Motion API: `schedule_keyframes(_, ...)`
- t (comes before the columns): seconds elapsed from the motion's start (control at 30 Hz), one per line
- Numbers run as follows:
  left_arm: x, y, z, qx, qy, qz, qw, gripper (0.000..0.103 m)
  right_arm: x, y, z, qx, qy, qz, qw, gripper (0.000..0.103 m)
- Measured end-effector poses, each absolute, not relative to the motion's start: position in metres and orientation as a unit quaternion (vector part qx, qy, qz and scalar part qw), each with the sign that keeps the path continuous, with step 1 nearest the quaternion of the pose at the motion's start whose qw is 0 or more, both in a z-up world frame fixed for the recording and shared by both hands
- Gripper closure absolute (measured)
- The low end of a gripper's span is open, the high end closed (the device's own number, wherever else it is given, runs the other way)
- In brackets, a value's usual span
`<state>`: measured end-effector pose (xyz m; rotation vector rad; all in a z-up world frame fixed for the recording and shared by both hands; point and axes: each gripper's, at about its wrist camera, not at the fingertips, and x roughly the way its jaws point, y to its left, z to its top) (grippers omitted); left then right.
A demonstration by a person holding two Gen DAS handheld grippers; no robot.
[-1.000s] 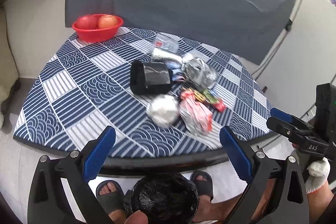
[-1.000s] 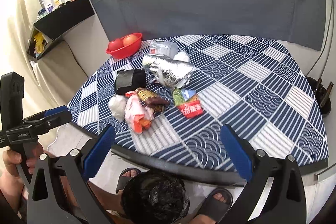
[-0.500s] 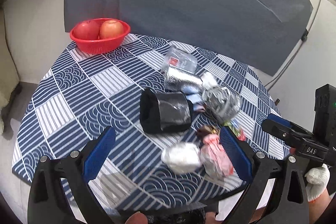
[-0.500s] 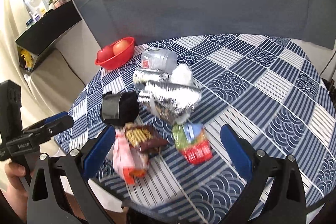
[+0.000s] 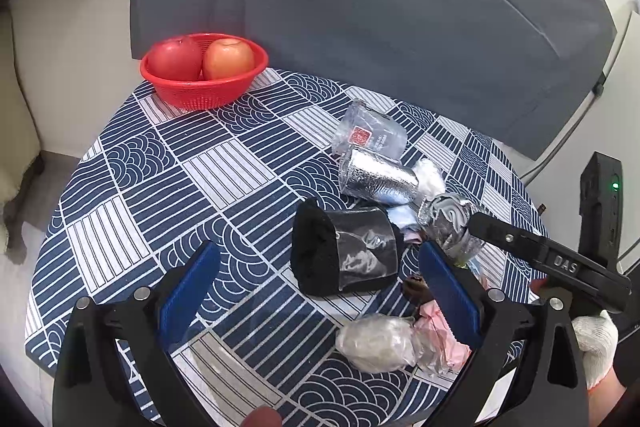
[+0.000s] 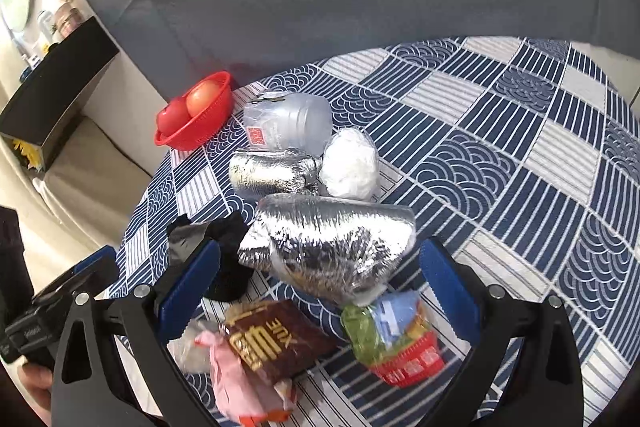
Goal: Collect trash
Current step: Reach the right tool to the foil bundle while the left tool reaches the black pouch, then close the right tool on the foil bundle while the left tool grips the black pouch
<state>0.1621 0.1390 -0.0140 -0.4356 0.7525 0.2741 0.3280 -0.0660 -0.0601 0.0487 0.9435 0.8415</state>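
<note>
A heap of trash lies on the blue patterned tablecloth (image 5: 168,163). A black roll of bags (image 5: 344,253) lies just ahead of my open, empty left gripper (image 5: 320,291). A crumpled clear wrapper (image 5: 376,345) and a pink wrapper (image 5: 436,335) lie near its right finger. My open, empty right gripper (image 6: 318,287) straddles a large silver foil bag (image 6: 332,247). Below it lie a brown snack packet (image 6: 276,341), a pink wrapper (image 6: 236,379) and a green-red packet (image 6: 392,339). Behind are a foil roll (image 6: 272,175), a white wad (image 6: 352,165) and a clear plastic bottle (image 6: 288,125).
A red basket with two apples (image 5: 202,71) stands at the table's far left edge, also in the right wrist view (image 6: 194,113). A grey sofa back (image 5: 360,7) rises behind the table. A black shelf (image 6: 56,87) hangs at the left. The right gripper's body (image 5: 552,263) shows at the left wrist view's right.
Both grippers have moved forward and down over the table toward the trash heap. The black bin and feet below the table edge have dropped out of view. Both stay open.
</note>
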Motion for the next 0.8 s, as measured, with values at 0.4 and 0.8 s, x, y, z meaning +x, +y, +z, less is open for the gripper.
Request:
schedule_keyframes(0.4,0.165,0.138,-0.013,-0.206,0.368,0.131,0.897,0.007,0.337,-0.050,-0.071,0.026,0.462,0.379,0.801,0.018)
schedule_keyframes(0.8,0.172,0.127,-0.017,-0.190,0.379,0.128,0.897,0.007,0.328,-0.057,-0.058,0.028,0.447,0.391,0.804,0.022)
